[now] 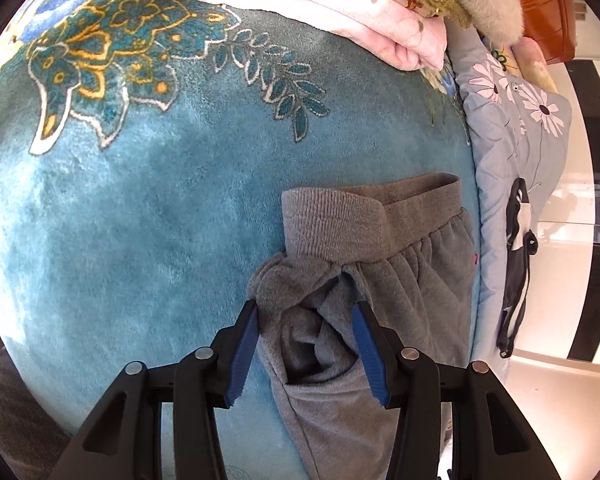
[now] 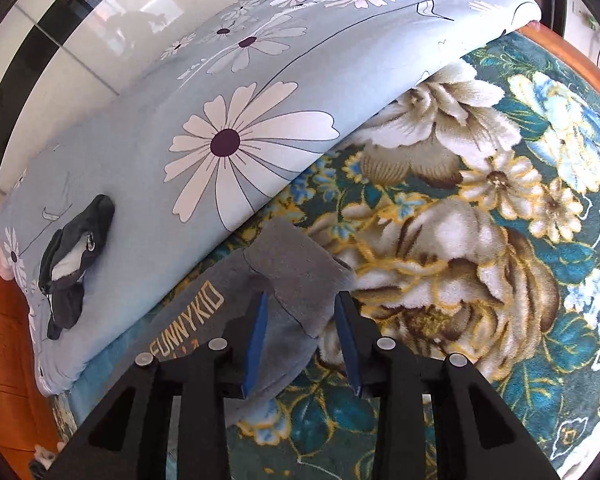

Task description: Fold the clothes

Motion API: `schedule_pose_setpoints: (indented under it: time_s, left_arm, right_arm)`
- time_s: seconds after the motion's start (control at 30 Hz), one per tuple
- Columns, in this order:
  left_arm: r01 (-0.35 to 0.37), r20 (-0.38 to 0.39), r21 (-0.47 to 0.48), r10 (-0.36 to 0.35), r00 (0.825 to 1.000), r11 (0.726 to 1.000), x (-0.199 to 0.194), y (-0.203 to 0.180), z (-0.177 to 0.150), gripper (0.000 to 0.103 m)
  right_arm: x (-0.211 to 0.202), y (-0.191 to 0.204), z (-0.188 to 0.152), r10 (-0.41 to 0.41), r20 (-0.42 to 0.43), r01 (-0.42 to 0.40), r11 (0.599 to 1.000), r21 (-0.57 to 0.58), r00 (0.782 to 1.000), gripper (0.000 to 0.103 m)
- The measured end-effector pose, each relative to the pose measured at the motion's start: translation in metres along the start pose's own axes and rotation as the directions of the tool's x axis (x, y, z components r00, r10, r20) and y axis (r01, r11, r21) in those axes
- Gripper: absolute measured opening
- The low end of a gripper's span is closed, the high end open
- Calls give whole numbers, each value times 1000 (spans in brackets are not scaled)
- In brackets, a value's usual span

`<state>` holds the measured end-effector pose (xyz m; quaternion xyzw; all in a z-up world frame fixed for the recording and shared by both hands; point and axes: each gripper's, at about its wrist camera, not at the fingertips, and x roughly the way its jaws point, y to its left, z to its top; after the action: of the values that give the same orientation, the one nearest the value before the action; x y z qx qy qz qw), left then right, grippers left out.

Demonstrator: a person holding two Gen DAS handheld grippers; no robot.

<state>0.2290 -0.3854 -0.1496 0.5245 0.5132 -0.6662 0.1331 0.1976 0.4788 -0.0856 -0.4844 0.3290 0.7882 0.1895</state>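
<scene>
Grey sweatpants (image 1: 380, 280): they lie on a teal floral plush blanket (image 1: 140, 200), close to its right edge, just beside a pale blue daisy-print quilt (image 1: 512, 128).
Waist end: in the left wrist view the ribbed waistband (image 1: 340, 220) is at the far end, folded over, with gathered fabric bunched just below it.
Leg end: in the right wrist view a ribbed cuff (image 2: 296, 256) points far, toward the quilt's edge; "FUNNYKID" lettering (image 2: 192, 320) runs along the leg to its left.
Long axis: near to far in each view, with the waistband far from the left gripper. The whole garment shows in neither view, so I cannot tell whether it is straight or doubled.
Left gripper (image 1: 306, 308): jaws wide apart, straddling the bunched grey fabric below the waistband, gripping nothing.
Right gripper (image 2: 302, 296): jaws wide apart, either side of the leg near the cuff, holding nothing.
Risk, bunching: closing on the crumpled knot would probably trap several layers and lock a wrinkle into the fold.
Risk, blanket: the deep pile sits right under the fingertips; a low pinch could catch blanket along with cloth.
Risk, uneven lift: the thick fleece may sag or slip if one side grips less than the other.
Nearby: a stack of folded clothes (image 1: 340, 0) sits at the far edge.
</scene>
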Motion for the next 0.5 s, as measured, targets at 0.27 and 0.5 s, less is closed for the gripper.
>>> schedule_pose_setpoints:
  time_s: [0.27, 0.5]
  left_arm:
    - [22, -27, 1, -21, 999, 1000, 7, 5, 21, 51]
    - [-8, -59, 90, 13, 998, 996, 11, -4, 35, 49]
  right_arm:
    - [-46, -54, -71, -74, -115, 71, 997, -31, 991, 36]
    - [-81, -101, -137, -60, -173, 82, 989, 127, 983, 36]
